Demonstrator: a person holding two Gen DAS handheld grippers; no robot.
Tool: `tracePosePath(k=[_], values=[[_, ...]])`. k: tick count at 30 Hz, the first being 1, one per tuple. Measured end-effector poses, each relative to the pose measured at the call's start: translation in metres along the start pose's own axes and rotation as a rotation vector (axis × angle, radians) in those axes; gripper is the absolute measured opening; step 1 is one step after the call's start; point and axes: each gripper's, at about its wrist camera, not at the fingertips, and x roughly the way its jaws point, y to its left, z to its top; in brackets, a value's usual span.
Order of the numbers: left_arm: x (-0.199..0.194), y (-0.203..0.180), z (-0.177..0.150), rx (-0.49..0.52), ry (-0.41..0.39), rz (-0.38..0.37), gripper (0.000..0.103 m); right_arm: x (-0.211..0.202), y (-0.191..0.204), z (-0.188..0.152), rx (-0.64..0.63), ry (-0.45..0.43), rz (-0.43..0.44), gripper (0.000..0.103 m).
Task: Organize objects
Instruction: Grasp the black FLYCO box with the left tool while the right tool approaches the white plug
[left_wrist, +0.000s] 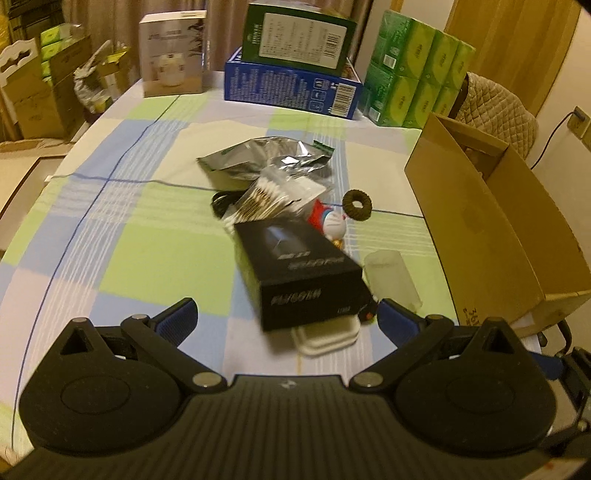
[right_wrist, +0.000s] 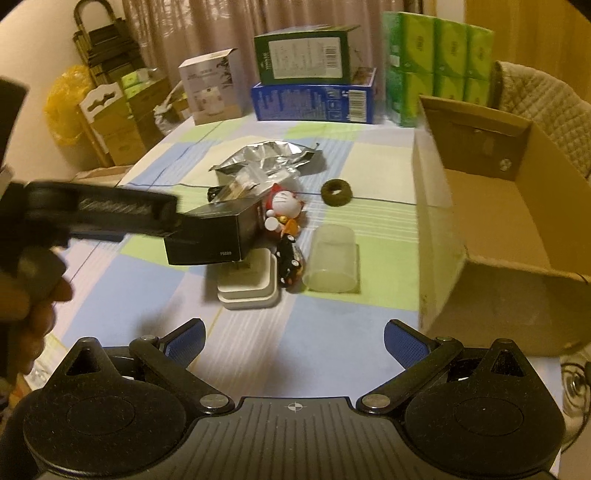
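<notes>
A pile of small objects lies mid-table: a black box resting on a white case, a silver foil bag, a cotton-swab bag, a Doraemon figure, a black toy car, a brown ring and a clear plastic cup. My left gripper is open just in front of the black box, fingers either side of its near end, not touching. In the right wrist view the left gripper body reaches in from the left. My right gripper is open and empty, nearer than the pile.
An open cardboard box stands at the right table edge. Boxes and green tissue packs line the far edge. A quilted chair sits behind the cardboard box. Cartons stand on the floor at left.
</notes>
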Motion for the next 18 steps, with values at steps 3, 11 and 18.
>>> tracePosePath(k=[3, 11, 18], values=[[0.014, -0.004, 0.008, 0.016, 0.014, -0.009, 0.102, 0.009, -0.002, 0.001, -0.009, 0.0, 0.024, 0.096], [0.044, -0.007, 0.018, 0.048, 0.049, -0.003, 0.09, 0.029, -0.011, 0.013, 0.005, 0.019, 0.016, 0.087], [0.039, 0.004, 0.018, 0.057, 0.048, -0.012, 0.077, 0.038, -0.012, 0.018, -0.001, 0.027, 0.007, 0.087]])
